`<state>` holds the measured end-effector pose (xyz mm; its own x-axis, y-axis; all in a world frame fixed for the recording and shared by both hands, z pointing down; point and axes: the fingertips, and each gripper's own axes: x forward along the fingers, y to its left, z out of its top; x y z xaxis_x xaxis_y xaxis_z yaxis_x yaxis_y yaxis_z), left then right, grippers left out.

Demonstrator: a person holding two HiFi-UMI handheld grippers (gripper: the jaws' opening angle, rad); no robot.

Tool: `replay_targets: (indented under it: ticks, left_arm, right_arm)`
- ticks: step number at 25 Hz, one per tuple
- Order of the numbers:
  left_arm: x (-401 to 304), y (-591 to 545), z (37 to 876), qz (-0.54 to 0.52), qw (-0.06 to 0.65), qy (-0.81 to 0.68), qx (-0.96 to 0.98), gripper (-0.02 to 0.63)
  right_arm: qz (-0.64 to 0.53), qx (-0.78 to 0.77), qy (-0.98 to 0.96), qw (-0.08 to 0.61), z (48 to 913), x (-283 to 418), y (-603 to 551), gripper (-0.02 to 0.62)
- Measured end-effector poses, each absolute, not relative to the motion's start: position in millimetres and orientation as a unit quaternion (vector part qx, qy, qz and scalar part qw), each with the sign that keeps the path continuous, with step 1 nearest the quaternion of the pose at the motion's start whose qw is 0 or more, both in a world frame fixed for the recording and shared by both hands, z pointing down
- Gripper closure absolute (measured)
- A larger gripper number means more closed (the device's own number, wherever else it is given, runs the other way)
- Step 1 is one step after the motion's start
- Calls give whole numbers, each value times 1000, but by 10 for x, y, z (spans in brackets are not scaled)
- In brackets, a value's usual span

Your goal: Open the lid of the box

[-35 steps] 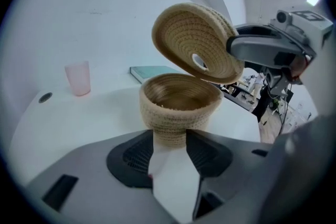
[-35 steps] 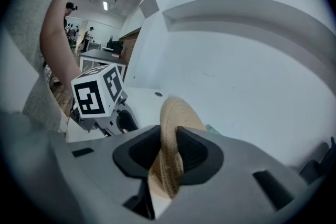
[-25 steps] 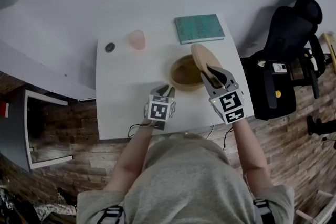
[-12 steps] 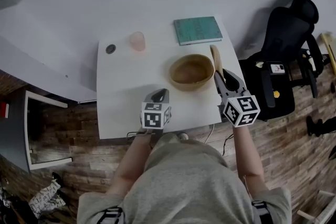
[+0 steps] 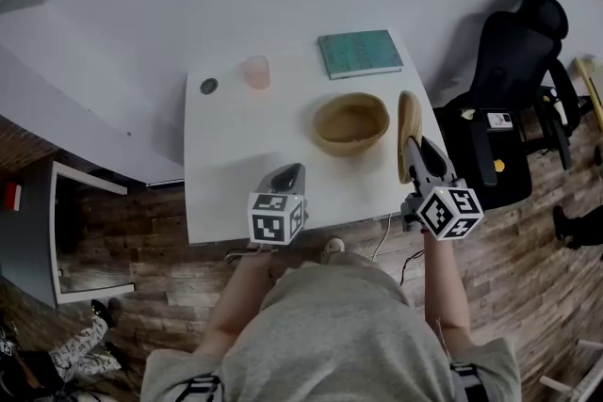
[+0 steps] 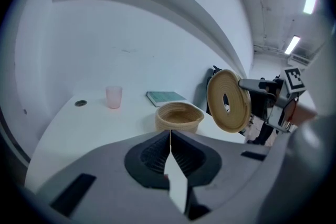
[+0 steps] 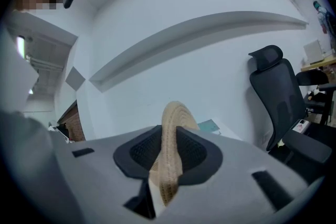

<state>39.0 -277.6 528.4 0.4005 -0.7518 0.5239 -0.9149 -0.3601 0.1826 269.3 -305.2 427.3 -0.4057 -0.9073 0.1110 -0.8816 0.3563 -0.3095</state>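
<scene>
The lid (image 5: 409, 135) has swung right off the box (image 5: 350, 124) and out to its 3 o'clock, and the left jaws have snapped together! The right gripper (image 7: 168, 152) has its jaws pinching the woven lid by its rim, holding it on edge above the right side of the surface (image 5: 240, 155). The left gripper (image 5: 291, 171) has its jaws pressed together on nothing, at the box's 7 o'clock. The box sits open and round, right of centre. At its 12 o'clock lies a teal book (image 5: 360, 53), with a pink cup (image 5: 255, 72) at 10 and a small dark disc (image 5: 208, 86) beyond it. A black chair (image 5: 509, 61) stands off at 2 o'clock.
</scene>
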Motion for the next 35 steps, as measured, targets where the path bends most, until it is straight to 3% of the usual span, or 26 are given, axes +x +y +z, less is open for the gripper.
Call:
replay_targets:
  ticks: [18, 35]
  left_arm:
    - [-167, -1495, 5129, 154, 237, -509, 813, 595]
    - [-407, -236, 4990, 121, 236, -523, 810, 595]
  right_arm:
    - [-191, -545, 810, 104, 4051, 2197, -1568, 506]
    - [-199, -500, 836, 110, 4028, 1702, -296, 506]
